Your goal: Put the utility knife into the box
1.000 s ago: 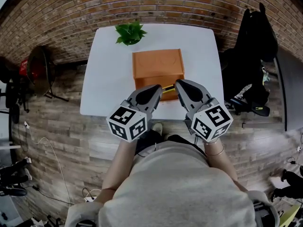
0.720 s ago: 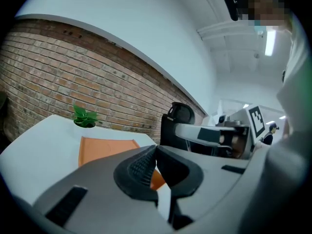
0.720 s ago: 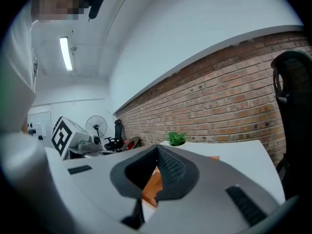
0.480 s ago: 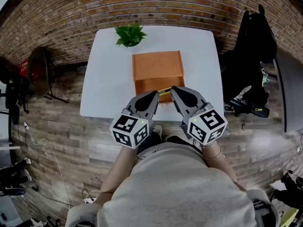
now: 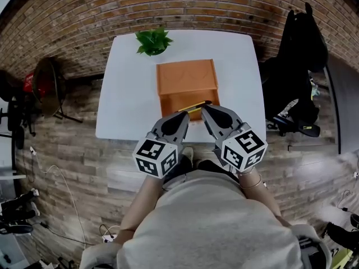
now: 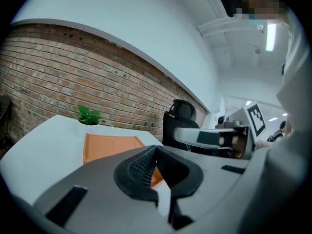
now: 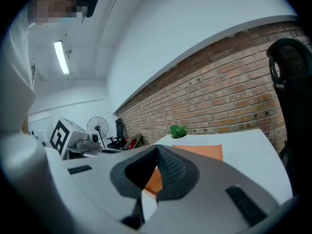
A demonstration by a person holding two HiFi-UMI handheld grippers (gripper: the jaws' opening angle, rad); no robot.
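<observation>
Table [image 5: 126, 88] showing a smooth matt white top, box [image 5: 186, 76] presenting a matt orange surface, wall [image 5: 168, 4] showing rough brick, floor [image 5: 78, 161] showing wood-grain planks, left gripper [image 5: 184, 115] and right gripper [image 5: 206, 107] showing matt grey plastic shells, black ribbed pads [image 6: 140, 167].

The left gripper [image 5: 180, 116] and the right gripper [image 5: 207, 107] sit side by side at the near edge of the box [image 5: 187, 78], with their tips angled toward each other. Both have their jaws closed together and grip nothing.

bright even light, fisheye edges, dark corners
</observation>
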